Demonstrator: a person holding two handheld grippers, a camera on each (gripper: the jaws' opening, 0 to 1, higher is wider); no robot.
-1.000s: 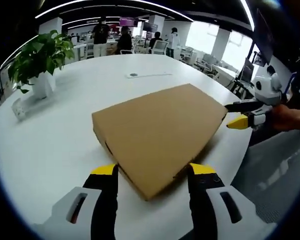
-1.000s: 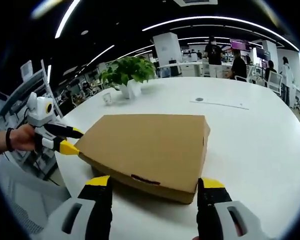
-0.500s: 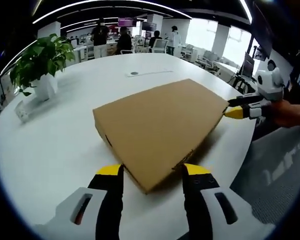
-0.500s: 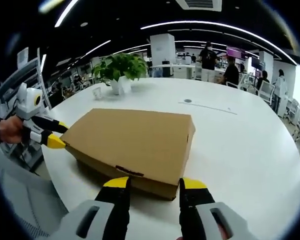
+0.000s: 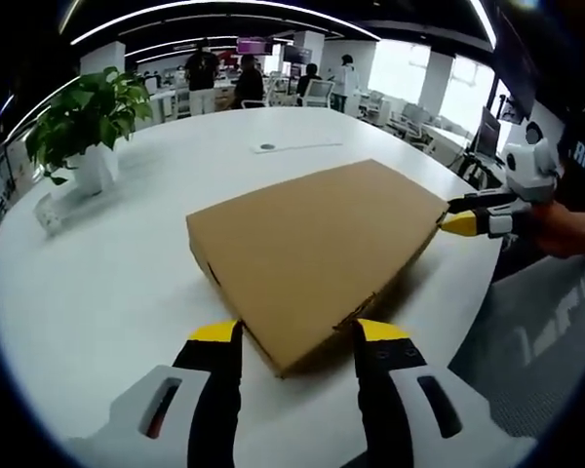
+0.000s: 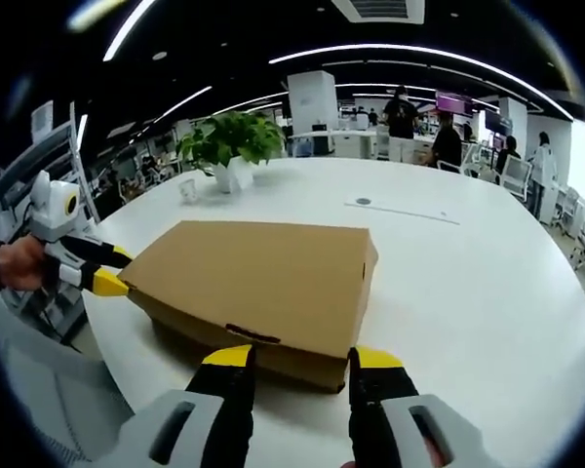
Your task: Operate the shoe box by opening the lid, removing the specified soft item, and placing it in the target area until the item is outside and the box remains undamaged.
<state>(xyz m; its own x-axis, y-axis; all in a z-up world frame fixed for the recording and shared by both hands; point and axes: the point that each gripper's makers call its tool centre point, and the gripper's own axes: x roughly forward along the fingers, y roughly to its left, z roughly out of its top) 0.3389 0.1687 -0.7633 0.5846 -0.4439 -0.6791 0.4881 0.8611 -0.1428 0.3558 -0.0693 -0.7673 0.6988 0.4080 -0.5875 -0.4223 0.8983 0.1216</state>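
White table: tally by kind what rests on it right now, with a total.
Closed brown cardboard shoe box: 1
Green potted plant in a white pot: 1
Small white cup beside the plant: 1
Flat white sheet bearing a small dark disc: 1
Total: 4 things on the round white table, counting the sheet and its disc as one.
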